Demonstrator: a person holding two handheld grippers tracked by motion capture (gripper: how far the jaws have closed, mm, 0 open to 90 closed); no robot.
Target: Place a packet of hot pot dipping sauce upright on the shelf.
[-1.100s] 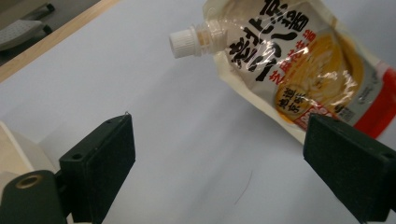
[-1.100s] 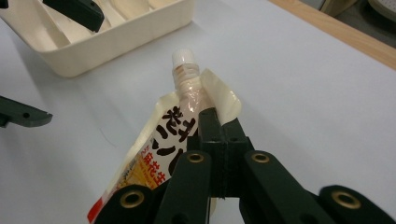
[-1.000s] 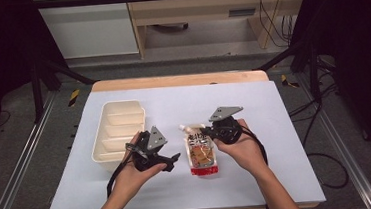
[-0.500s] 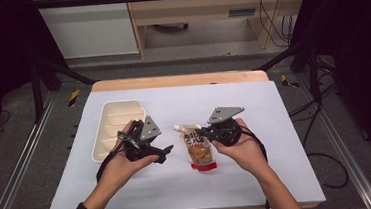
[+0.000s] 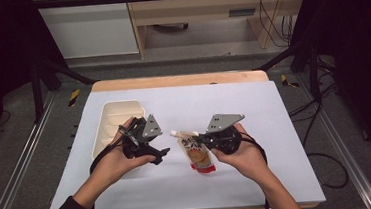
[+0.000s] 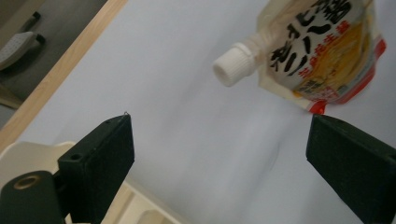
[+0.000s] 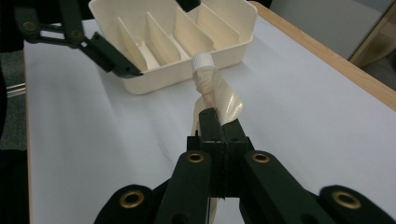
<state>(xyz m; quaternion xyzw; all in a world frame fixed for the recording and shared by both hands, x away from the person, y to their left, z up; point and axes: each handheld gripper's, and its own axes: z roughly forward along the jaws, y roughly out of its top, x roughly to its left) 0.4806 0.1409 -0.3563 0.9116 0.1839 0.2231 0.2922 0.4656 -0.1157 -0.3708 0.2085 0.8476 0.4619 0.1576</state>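
Pouch [image 5: 198, 153] right of tray [image 5: 106, 125]; both on table [image 5: 254, 109].

pouch [image 6: 322, 51]: glossy printed plastic film, white ribbed plastic cap
tray [image 7: 187, 32]: smooth cream plastic
table [image 5: 275, 127]: matt white top, wooden edge

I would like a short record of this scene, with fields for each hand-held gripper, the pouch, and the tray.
left hand-held gripper: open, jaws wide apart, pointed toward the pouch
right hand-held gripper: shut on the pouch
pouch: spouted, white cap, printed label, on the white table
tray: cream, with dividers, left of the pouch
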